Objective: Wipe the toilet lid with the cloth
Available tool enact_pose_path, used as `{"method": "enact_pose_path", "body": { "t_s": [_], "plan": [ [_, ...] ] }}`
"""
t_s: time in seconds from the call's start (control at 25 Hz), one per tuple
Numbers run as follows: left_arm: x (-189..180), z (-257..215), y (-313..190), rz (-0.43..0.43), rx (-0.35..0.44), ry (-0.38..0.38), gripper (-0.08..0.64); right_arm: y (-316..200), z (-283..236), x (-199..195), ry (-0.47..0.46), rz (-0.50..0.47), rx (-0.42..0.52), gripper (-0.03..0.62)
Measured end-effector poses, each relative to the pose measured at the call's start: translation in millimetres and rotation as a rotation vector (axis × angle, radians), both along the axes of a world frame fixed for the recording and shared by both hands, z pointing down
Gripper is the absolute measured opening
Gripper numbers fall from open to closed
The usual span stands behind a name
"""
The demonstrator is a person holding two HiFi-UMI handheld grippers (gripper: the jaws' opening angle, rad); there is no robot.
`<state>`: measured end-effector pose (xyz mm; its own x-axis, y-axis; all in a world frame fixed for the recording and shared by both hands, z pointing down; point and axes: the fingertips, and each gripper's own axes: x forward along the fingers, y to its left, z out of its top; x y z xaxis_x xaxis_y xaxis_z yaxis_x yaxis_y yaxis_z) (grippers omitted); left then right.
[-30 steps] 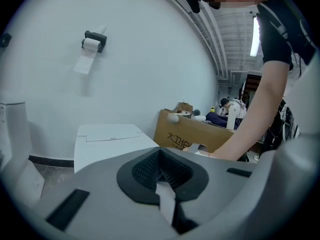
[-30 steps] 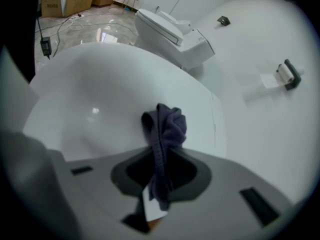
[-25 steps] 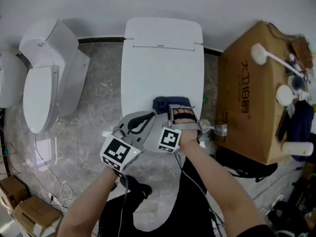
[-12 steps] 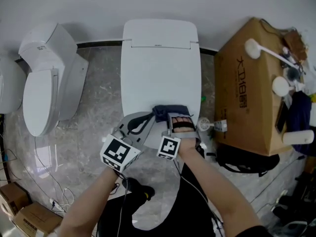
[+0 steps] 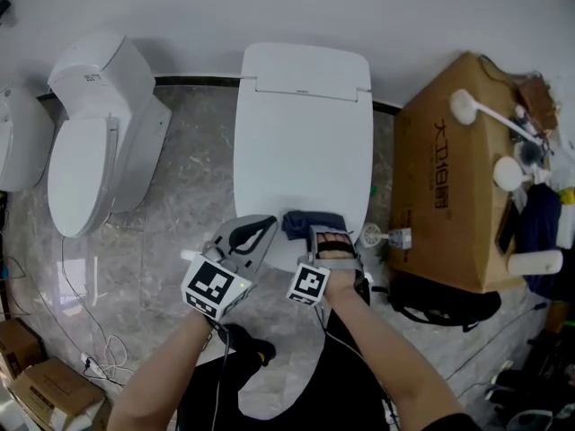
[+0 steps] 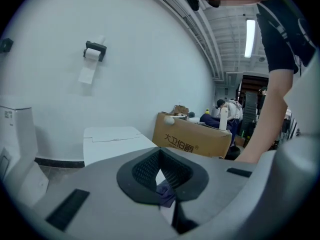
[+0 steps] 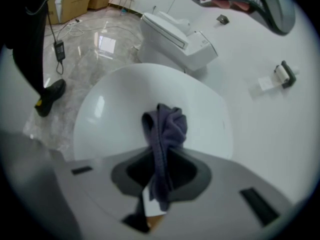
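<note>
The right gripper (image 5: 329, 233) clamps the dark cloth (image 5: 310, 221) at the lid's (image 5: 301, 142) near edge. The left gripper (image 5: 254, 233), jaws together and empty, sits just left. The box (image 5: 446, 178) at right bears Chinese print.

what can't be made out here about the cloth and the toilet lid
- Head view: the right hand-held gripper covers the near end of the cloth, so its contact with the toilet lid is hidden.
- Left gripper view: only a purple scrap of cloth shows past the left hand-held gripper; the rest is behind its body.
- Head view: the lid's front edge lies under both hand-held grippers.
</note>
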<state>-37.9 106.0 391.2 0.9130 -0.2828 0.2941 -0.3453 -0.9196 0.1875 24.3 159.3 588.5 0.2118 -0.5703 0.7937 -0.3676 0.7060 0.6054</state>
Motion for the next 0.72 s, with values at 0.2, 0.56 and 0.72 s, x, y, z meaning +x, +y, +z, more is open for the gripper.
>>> {"method": "enact_pose_path", "body": {
  "t_s": [0.2,0.56,0.72],
  "plan": [
    [7,-11,-4,-0.024,-0.009,0.005,0.012,1,-6,3,-0.038,-0.038,-0.052,0.080],
    [46,-23,-48,-0.116,-0.044,0.020,0.012,-63,-44,55,-0.055,-0.076,-0.005,0.080],
    [77,-29,-67,-0.113,-0.051,0.031,0.012,-116,-59,99,-0.040,-0.058,0.026,0.080]
  ]
}}
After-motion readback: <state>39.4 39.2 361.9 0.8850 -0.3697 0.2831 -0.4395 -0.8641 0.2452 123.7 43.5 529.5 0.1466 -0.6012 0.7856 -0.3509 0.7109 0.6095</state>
